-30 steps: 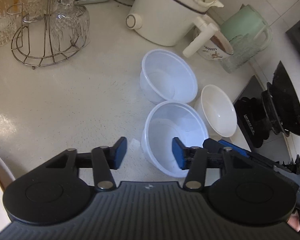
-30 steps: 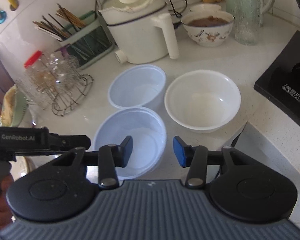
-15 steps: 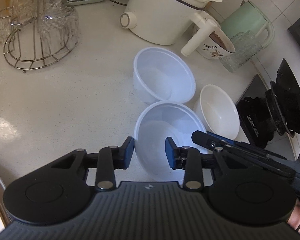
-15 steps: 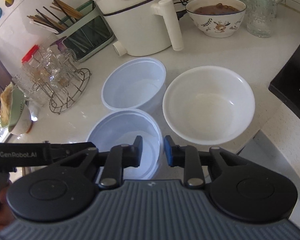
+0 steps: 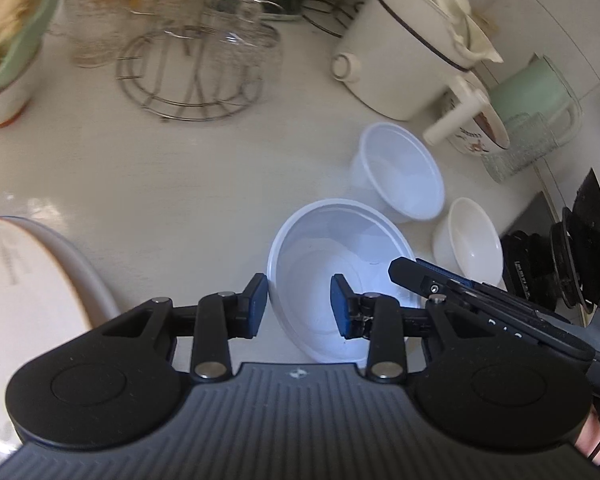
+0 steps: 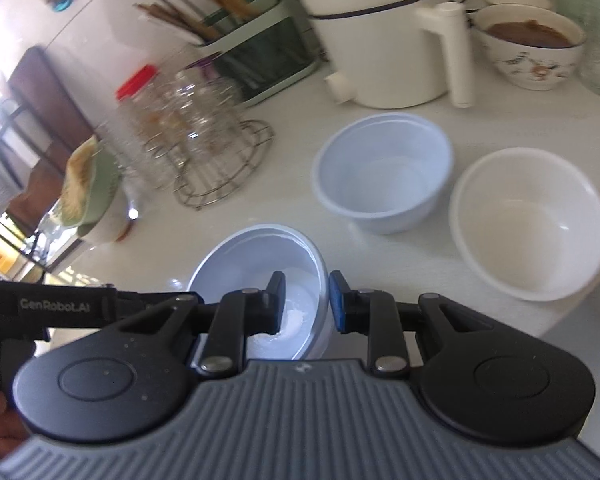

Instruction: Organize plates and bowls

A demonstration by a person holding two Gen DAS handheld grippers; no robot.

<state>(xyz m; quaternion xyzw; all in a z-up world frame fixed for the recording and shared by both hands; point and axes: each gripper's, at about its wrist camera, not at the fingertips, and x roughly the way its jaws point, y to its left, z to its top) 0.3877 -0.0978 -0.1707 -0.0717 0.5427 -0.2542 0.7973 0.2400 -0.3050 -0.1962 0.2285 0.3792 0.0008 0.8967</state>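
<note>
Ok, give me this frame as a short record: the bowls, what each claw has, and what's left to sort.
held bowl: near plastic bowl, tilted, apart from the other two
left claw: jaws straddle its rim, one pad outside and one inside, apparently gripping
right claw: jaws straddle the rim on the other side, apparently gripping
other bowls: second plastic bowl and white bowl, side by side on the counter, both empty
stacking: not yet done, no bowl nested in another
</note>
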